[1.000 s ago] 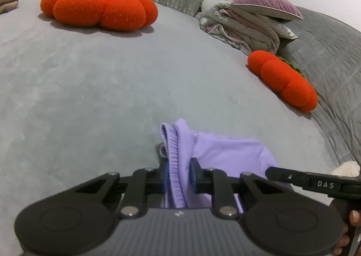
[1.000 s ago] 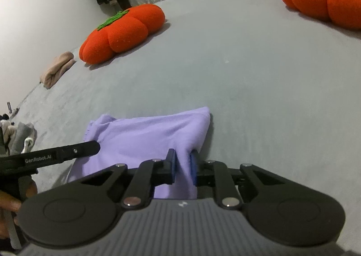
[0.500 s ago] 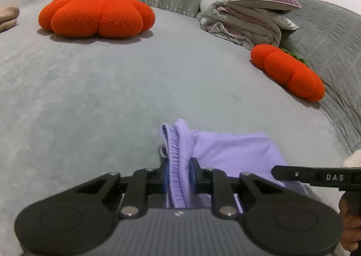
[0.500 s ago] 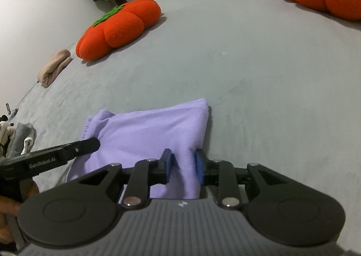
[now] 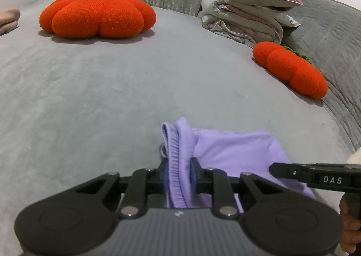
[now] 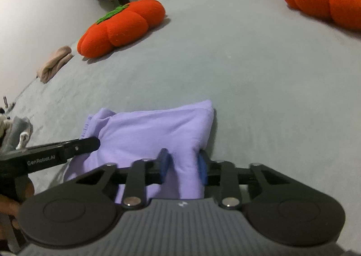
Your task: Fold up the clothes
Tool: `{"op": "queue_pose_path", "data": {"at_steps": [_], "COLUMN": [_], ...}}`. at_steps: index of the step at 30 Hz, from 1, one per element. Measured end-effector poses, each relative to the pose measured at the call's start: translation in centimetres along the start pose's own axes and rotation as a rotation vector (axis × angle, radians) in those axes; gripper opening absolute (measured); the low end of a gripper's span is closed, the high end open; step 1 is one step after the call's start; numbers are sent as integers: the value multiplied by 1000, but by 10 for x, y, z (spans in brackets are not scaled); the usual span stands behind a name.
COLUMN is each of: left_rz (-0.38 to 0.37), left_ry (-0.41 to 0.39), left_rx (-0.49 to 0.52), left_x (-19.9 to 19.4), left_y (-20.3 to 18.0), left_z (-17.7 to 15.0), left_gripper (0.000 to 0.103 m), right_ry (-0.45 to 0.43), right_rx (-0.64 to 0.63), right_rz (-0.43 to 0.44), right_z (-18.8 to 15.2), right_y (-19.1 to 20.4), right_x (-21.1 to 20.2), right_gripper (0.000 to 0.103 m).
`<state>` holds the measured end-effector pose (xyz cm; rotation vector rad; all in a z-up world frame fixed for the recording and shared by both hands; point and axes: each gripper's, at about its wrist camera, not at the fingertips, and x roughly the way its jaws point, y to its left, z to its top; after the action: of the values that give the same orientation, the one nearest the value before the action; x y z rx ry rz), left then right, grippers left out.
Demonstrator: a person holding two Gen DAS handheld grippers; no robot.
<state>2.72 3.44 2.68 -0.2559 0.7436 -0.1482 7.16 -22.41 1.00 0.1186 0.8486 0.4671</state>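
A lavender garment lies folded on the grey bed, close in front of both grippers. My left gripper is shut on its ribbed waistband edge, which stands up between the blue pads. In the right wrist view the same garment shows with its right folded edge between the pads of my right gripper. These jaws stand wider than the fold and are closing; the left pad sits slightly off the cloth. Each gripper's finger shows in the other's view.
Two orange pumpkin cushions rest on the bed, far left and right. Piled bedding with a mauve pillow sits at the back. A beige folded cloth lies by the left edge, and grey clothes lie at near left.
My right gripper's jaws have parted from their tight pinch on the garment's fold. The left gripper keeps its grip and has tilted slightly, so more of the room's back shows.
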Motion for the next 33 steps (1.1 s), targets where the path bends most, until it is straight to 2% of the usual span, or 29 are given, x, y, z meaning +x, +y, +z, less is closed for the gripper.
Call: {"op": "queue_pose_path", "data": {"at_steps": [6,14,17,20,21,22,24,27,30,33], "left_rz": [-28,-63,-60,-60,-68,-72,-82,-140,-206,-247], "left_ry": [-28,-81,-61,-34,-35,-39,-48,-8,42,92], "left_rx": [-23,7,6,-45,-68,-86,-123,-197,-264,-253], "left_x": [-8,-15,-7,1,1,-2,-6,-5,-2,7], "left_y": [1,-8,-8,2,6,11,19,30,39,31], "left_z": [2,4,3,6,8,10,14,14,13,7], "left_gripper": [17,16,18,29,30,30,36,45,52,56], "right_ry": [-64,-163,-154,-109,-99,-91,-92,-86,-40,3], "right_rx": [-80,-149,-144,-146,-141,-131,-102,-33,77,191], "right_rz": [-56,-118,-139,-156,-162,-164,-150,-111,-54,24], "right_z": [1,5,5,3,3,3,4,8,9,6], "right_y": [10,13,8,4,2,0,-4,-15,-30,-41], "right_x": [-8,-24,-18,-6,-3,-2,-6,-11,-11,-8], "right_gripper": [15,13,13,13,13,15,28,41,42,42]}}
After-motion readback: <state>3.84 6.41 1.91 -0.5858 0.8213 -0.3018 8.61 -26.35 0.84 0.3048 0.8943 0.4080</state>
